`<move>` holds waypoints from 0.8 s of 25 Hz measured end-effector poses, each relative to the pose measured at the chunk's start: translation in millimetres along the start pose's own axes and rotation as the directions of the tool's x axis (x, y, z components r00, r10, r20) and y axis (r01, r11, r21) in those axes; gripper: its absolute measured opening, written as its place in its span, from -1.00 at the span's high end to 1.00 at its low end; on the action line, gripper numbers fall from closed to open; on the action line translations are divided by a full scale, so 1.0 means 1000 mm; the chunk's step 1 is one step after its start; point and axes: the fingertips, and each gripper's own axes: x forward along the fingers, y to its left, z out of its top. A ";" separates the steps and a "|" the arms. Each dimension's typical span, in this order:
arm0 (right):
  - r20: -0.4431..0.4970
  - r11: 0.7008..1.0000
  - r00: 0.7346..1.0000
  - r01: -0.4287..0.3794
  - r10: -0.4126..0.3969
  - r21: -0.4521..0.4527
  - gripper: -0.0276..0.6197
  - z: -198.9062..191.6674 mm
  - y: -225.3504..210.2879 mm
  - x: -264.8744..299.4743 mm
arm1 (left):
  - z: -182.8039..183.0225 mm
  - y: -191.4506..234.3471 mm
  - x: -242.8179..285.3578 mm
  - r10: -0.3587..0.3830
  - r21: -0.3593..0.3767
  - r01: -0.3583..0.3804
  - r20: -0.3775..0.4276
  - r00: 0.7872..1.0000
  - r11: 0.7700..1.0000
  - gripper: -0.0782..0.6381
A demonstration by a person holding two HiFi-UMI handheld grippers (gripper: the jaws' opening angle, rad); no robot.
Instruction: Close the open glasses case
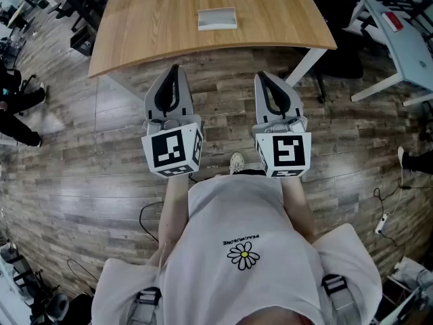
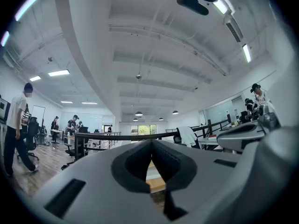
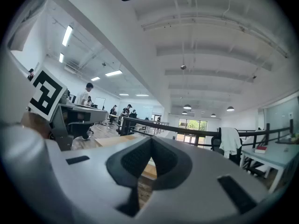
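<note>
Open office; wooden table [image 1: 155,26] bears glasses case [image 1: 217,19], seemingly open.

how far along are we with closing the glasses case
Done: nothing that shows. The pale grey rectangular glasses case lies untouched on the light wooden table, and from here it looks open.
In hand: nothing. The left gripper and right gripper are both shut and empty, held side by side short of the table's near edge.
Left: reach the case and fold its lid shut.

Wooden table [image 1: 169,26] on wood-plank floor [image 1: 81,181]
</note>
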 end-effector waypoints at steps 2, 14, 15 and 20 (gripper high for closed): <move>0.001 1.000 1.000 -0.002 0.002 0.001 0.90 0.003 0.002 0.000 | 0.002 0.002 -0.002 0.001 -0.001 -0.001 -0.001 1.000 1.000 0.73; -0.020 0.994 0.997 -0.070 0.072 0.086 0.89 -0.015 -0.004 0.015 | -0.007 0.023 0.013 0.047 -0.006 -0.047 -0.036 0.998 0.999 0.73; -0.016 0.992 0.997 -0.077 0.079 0.100 0.89 -0.016 -0.007 0.016 | -0.009 0.023 0.017 0.038 -0.015 -0.039 -0.043 0.998 0.999 0.73; -0.020 0.987 0.996 -0.087 0.091 0.137 0.89 -0.027 -0.024 0.025 | -0.012 0.004 0.030 -0.032 -0.024 0.030 -0.054 0.998 0.999 0.73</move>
